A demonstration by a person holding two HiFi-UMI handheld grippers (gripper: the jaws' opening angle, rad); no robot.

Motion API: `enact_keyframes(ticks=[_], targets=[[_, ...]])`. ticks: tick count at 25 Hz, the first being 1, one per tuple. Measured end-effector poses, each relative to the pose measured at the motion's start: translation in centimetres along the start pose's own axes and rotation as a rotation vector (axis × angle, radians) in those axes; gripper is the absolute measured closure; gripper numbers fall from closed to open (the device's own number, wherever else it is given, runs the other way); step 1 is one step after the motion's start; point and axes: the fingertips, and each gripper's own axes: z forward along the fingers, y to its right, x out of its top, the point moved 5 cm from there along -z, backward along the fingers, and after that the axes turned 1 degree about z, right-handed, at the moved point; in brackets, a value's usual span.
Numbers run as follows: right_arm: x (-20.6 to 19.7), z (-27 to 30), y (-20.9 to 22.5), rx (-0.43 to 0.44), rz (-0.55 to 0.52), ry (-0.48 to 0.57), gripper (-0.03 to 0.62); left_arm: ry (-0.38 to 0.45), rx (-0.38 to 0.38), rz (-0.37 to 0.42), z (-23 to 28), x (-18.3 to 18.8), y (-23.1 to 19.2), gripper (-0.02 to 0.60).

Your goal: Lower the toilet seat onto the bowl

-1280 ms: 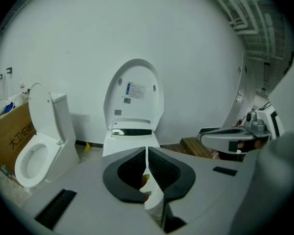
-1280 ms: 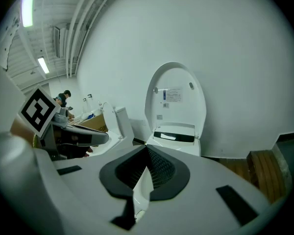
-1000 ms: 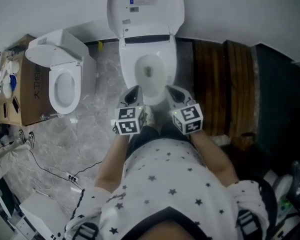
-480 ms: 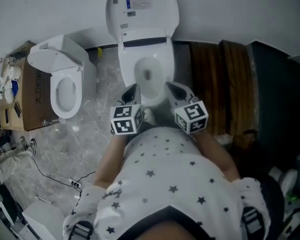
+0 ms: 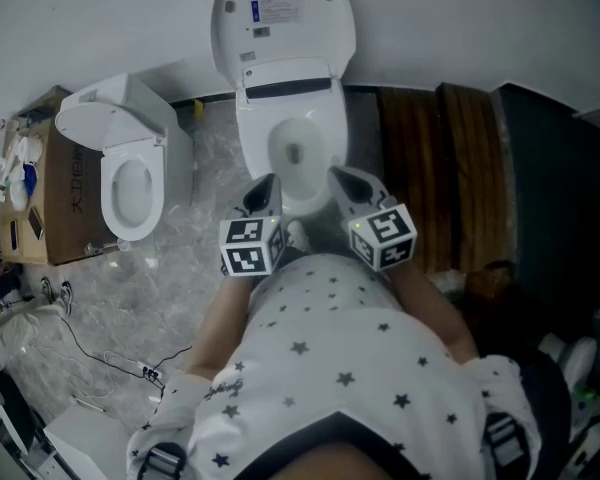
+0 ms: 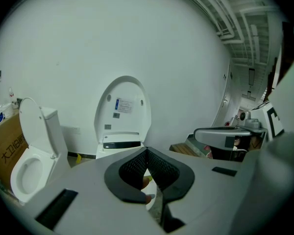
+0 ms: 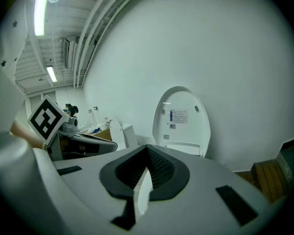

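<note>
The white toilet bowl [image 5: 298,150] stands against the wall straight ahead, with its seat and lid [image 5: 283,18] raised upright; a label shows on the upturned face. My left gripper [image 5: 265,184] and right gripper [image 5: 342,176] hover side by side over the bowl's front rim, both shut and holding nothing. In the left gripper view the shut jaws [image 6: 147,153] point at the raised seat [image 6: 123,112]. From the right gripper view, the shut jaws [image 7: 147,151] sit low before the same seat [image 7: 182,117]. Neither gripper touches the seat.
A second white toilet [image 5: 130,163] with its lid up stands to the left, beside a cardboard box [image 5: 42,183] holding small items. Brown wooden slats [image 5: 435,168] lie right of the bowl. Cables [image 5: 100,343] trail over the marbled floor at lower left.
Both grippers have lifted a little toward the camera, still shut. The seat has stayed upright.
</note>
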Motion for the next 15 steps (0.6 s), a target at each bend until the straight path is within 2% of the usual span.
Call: enact_keyframes(ticks=[15], targets=[[0.7, -0.5, 1.3, 0.018, -0.007, -0.012, 0.589, -0.012, -0.013, -0.011, 0.9, 0.7, 0.7, 0.581]])
